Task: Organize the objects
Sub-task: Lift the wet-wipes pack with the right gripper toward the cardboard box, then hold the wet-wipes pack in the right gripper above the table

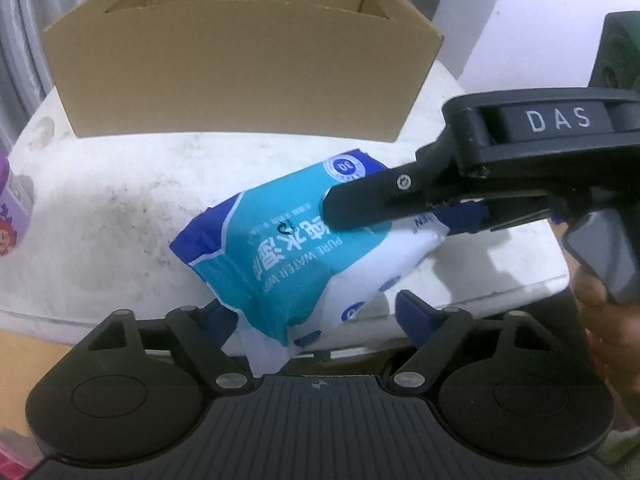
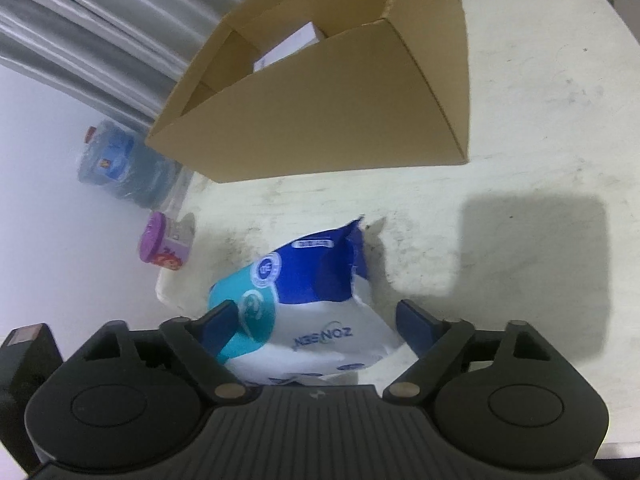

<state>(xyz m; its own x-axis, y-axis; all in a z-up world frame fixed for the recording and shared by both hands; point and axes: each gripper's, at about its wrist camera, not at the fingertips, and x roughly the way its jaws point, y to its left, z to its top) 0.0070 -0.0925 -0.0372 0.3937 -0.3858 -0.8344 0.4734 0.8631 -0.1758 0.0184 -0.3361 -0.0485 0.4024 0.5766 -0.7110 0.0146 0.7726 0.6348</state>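
Both tongs, left and right, clamp the wipes pack, held just above the table in front of the box; purple cup left of pack.

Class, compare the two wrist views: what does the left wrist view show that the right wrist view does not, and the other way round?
Only the left wrist view: the right gripper from outside, marked DAS, with a hand behind it.
Only the right wrist view: a water jug past the table edge, something white inside the box, and a square shadow.
Both: the wipes pack between each gripper's jaws, the box, the white table, the purple-lidded cup.
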